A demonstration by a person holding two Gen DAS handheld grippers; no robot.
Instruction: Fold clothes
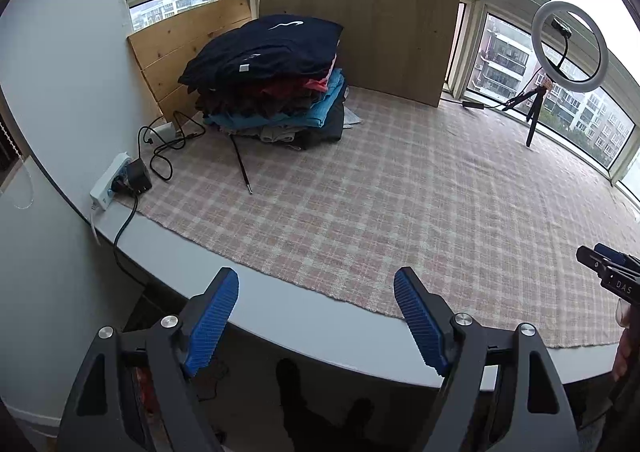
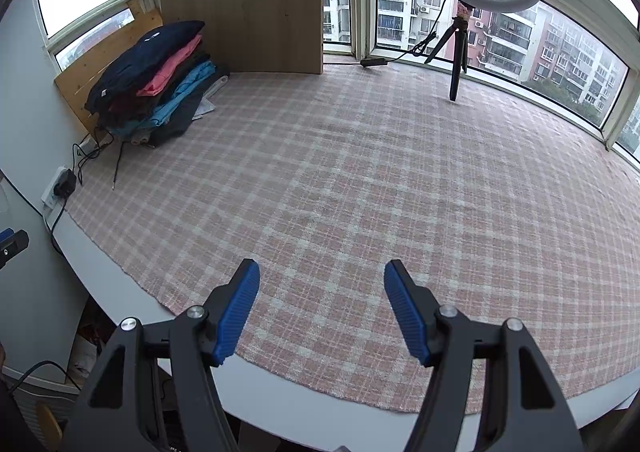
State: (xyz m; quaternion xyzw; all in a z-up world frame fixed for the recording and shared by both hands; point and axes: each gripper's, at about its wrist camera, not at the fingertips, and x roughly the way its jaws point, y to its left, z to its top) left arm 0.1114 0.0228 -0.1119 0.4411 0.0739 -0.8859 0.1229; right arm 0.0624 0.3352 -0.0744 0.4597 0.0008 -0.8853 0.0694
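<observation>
A stack of folded clothes (image 1: 272, 80), dark navy on top with red, brown and blue layers below, sits at the far left corner of the table; it also shows in the right wrist view (image 2: 156, 80). My left gripper (image 1: 316, 292) is open and empty above the table's near edge. My right gripper (image 2: 322, 284) is open and empty over the near part of the pink plaid cloth (image 2: 360, 180). The right gripper's tip shows at the right edge of the left wrist view (image 1: 608, 272).
The plaid cloth (image 1: 400, 192) covers the white table (image 1: 320, 328). A power strip with a charger (image 1: 120, 184) and cables lie at the left. A wooden board (image 1: 360, 20) leans at the back. A ring light on a tripod (image 1: 560, 64) stands at the back right by the windows.
</observation>
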